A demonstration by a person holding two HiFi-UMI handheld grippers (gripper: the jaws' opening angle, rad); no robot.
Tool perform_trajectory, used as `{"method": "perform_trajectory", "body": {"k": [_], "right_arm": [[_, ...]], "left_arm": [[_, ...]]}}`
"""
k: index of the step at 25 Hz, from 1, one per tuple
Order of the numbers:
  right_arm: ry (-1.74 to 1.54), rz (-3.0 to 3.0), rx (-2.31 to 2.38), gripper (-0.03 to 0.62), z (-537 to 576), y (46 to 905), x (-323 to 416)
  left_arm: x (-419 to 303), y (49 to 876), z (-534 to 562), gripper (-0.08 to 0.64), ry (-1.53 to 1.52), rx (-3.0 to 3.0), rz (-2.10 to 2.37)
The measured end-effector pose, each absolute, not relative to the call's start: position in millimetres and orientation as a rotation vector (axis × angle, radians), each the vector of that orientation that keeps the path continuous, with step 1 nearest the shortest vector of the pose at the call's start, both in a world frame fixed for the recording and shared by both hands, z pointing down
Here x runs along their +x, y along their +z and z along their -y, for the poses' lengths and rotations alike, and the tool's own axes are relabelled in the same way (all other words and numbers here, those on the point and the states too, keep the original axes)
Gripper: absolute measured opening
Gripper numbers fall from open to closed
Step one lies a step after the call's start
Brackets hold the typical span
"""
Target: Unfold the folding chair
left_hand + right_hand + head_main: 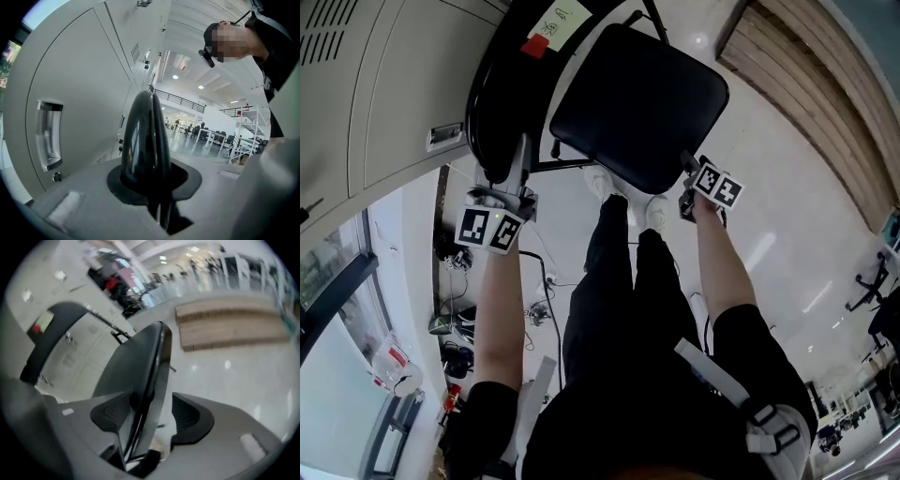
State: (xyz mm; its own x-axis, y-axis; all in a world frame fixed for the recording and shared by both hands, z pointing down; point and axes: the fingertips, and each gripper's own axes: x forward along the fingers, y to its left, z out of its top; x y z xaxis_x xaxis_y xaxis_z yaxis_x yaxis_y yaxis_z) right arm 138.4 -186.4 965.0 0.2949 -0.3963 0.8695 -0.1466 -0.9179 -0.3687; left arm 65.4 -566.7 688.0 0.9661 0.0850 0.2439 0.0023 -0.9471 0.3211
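A black folding chair stands in front of me in the head view, its padded seat tilted and its glossy black back frame at the left. My left gripper is shut on that frame's tube, which fills the gap of the left gripper in its own view. My right gripper sits at the seat's near right corner. In the right gripper view the seat's edge runs between the jaws of the right gripper, and light shows between the seat and the right-hand pad.
Grey lockers stand close on the left, right behind the chair's back. A wooden platform lies at the upper right. My legs and white shoes are just below the seat. Cables and small items lie on the floor at left.
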Motion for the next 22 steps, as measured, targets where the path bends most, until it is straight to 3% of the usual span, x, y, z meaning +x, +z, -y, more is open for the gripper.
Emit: {"method": "perform_trajectory", "body": {"k": [1,3,8,15,22], "right_arm": [[-1.676,-0.56,-2.541,0.255,187.7,950.5,144.5],[-1.599,-0.74,-2.844,0.008,205.7,921.5,150.8],[-1.817,-1.159,-2.626,0.005,283.0,942.2,90.8],[-2.182,-1.355,-2.566,0.005,282.5,998.1,65.6],[-2.165,-1.449,-2.617,0.005,269.9,1013.9,65.0]], "left_arm": [[65.0,688.2,566.5,0.071,0.367,2.795,-0.061],[64.7,687.8,565.3,0.072,0.366,2.801,-0.058],[63.9,686.8,564.6,0.071,0.332,2.815,-0.069],[67.1,712.2,594.6,0.095,0.321,2.734,0.011],[67.5,726.5,597.7,0.086,0.322,2.711,-0.008]]}}
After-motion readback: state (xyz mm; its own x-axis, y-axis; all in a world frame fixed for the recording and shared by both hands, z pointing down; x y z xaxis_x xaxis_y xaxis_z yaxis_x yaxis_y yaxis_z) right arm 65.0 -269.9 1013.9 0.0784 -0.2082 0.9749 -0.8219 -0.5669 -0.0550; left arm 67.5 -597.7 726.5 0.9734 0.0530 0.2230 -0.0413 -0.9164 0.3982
